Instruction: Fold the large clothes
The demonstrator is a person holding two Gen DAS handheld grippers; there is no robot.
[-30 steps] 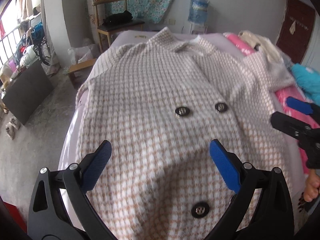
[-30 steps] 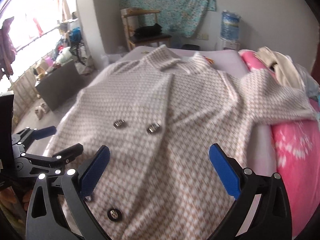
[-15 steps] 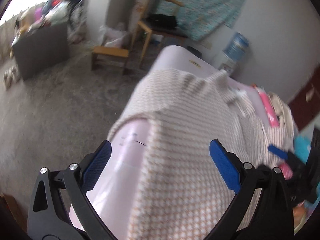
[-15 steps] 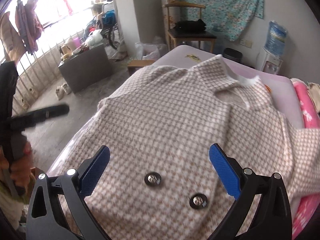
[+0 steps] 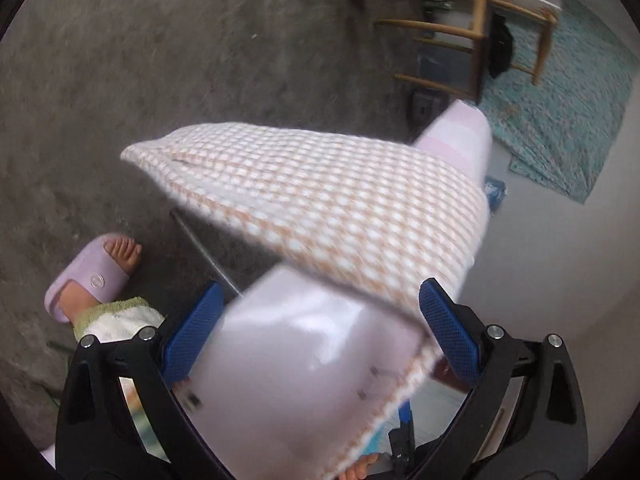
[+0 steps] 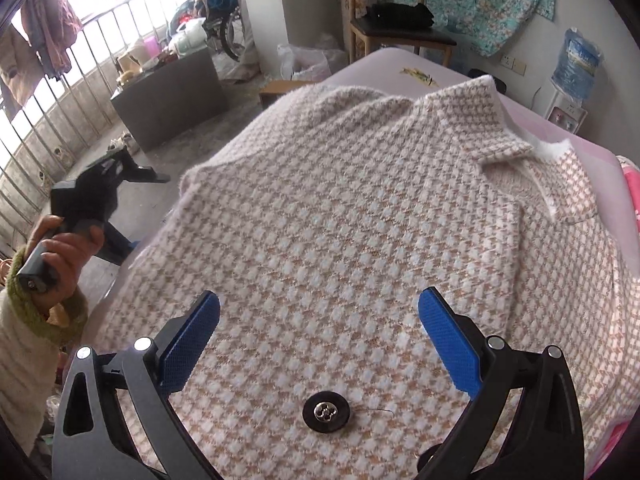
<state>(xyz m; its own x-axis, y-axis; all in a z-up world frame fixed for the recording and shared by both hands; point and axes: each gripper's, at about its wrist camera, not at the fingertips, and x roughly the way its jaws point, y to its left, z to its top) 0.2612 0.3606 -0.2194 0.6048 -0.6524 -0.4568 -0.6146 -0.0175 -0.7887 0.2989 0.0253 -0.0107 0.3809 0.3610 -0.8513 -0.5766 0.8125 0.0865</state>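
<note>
A pink-and-white houndstooth coat (image 6: 360,216) lies front-up on the lilac bed (image 6: 400,64), collar at the far end, one black button (image 6: 325,412) between my right fingers. My right gripper (image 6: 319,338) hovers open over the coat's chest, holding nothing. In the left wrist view a coat sleeve (image 5: 320,208) hangs over the bed's edge (image 5: 304,352) above the floor. My left gripper (image 5: 320,332) is open and tilted down at that edge, empty. It also shows as a black tool in a hand, the left gripper (image 6: 96,196), beside the bed.
A person's foot in a lilac slipper (image 5: 90,272) stands on the grey floor beside the bed. A wooden chair (image 6: 396,28) with a dark bundle, a water dispenser (image 6: 574,68) and a grey box (image 6: 168,100) stand beyond the bed. A pink quilt (image 6: 632,176) lies at right.
My left gripper swung off the coat's front to the bed's left edge and now points down at the hanging sleeve. My right gripper moved forward up the coat towards the collar.
</note>
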